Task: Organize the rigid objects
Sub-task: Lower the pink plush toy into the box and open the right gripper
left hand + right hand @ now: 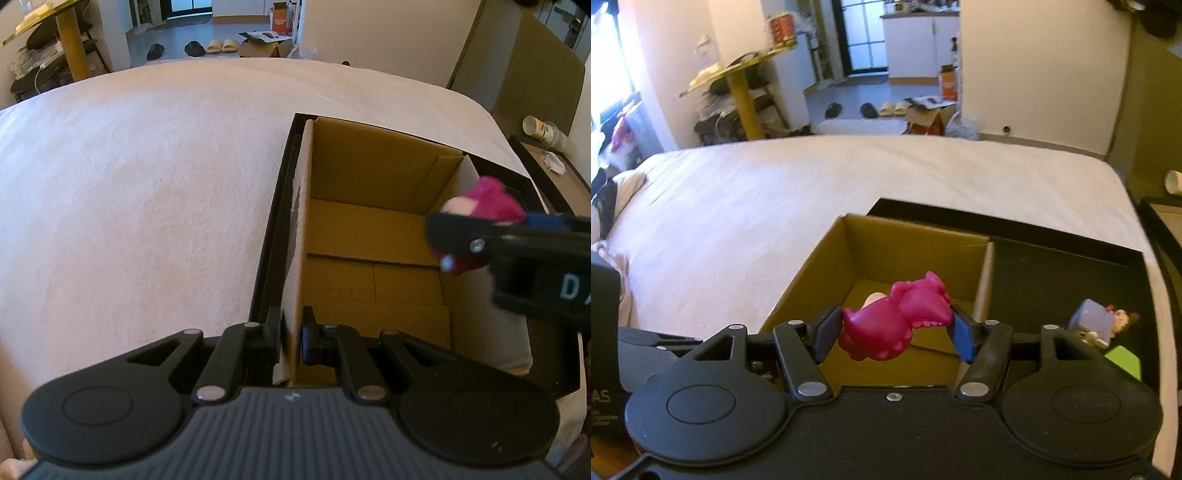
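Magenta plastic, one toy (897,321), hangs pinched between the two blue pads (962,334) of the right claw (895,330), held above the open carton (827,258). Its pale face (875,297) is mostly turned away, so what figure it is stays hard to say. In the left wrist view the same toy (493,201) is blurred and half covered by the right claw (480,240), whose body runs off the right edge.

The left claw (290,338) is closed on the carton's near-left wall (293,295), one finger outside, one inside. Only its dark edge (639,338) shows in the right wrist view, at the far left.

The carton (369,229) is one brown box, and its floor shows only folded flaps. It stands in a shallow black tray (266,254), which lies on a white bed (129,184).

Only the right wrist view shows the tray's right part (1034,280), where two or perhaps three small things lie: a blue-grey block (1089,321), a little doll (1121,319) touching it, and a green piece (1123,363) partly cut by the claw's body. All three are soft in focus.

Beyond the bed's right side a pale cup (541,129) lies tilted on a side table (565,177); in the other view it is cut off by the frame.
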`<act>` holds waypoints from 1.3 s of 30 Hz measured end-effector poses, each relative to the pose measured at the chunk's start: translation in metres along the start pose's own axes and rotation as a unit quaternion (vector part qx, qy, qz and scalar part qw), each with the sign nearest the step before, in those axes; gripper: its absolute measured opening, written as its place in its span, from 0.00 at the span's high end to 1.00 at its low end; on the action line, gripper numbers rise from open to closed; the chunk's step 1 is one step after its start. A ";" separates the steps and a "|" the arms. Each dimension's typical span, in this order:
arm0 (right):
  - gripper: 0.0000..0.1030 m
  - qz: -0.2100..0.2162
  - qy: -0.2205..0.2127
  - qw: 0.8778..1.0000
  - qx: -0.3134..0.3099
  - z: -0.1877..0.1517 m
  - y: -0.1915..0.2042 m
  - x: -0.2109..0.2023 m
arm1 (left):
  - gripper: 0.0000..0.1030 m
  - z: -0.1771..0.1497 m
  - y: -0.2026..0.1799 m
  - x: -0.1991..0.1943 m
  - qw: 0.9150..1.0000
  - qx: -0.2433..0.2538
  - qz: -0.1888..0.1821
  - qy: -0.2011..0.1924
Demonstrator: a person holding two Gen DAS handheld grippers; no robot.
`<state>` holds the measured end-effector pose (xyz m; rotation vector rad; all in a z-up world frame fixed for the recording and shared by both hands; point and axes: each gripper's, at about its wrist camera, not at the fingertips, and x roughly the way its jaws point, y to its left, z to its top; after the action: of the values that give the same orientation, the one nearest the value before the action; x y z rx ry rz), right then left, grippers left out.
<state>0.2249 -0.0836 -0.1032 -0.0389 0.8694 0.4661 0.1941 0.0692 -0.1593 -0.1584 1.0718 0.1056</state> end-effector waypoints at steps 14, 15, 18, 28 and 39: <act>0.40 0.029 0.059 0.998 0.013 -0.001 0.010 0.029 | 0.90 0.004 0.005 0.005 1.000 -0.016 -0.010 -0.001; 0.40 0.027 0.059 0.998 0.013 -0.002 0.011 0.029 | 0.90 0.004 0.005 0.005 1.000 -0.016 -0.009 -0.001; 0.40 0.027 0.060 0.998 0.015 0.000 0.011 0.030 | 0.90 0.004 0.005 0.006 1.000 -0.017 -0.010 -0.001; 0.28 0.026 0.047 0.998 0.008 0.000 0.009 0.016 | 0.90 0.002 0.004 0.004 1.000 -0.015 -0.009 -0.002; 0.23 0.029 0.041 0.999 0.007 0.001 -0.007 -0.013 | 0.90 0.003 0.004 0.004 1.000 -0.014 -0.009 -0.002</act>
<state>0.2213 -0.0942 -0.0940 -0.0207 0.9560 0.5157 0.1980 0.0737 -0.1623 -0.1919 1.0651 0.1045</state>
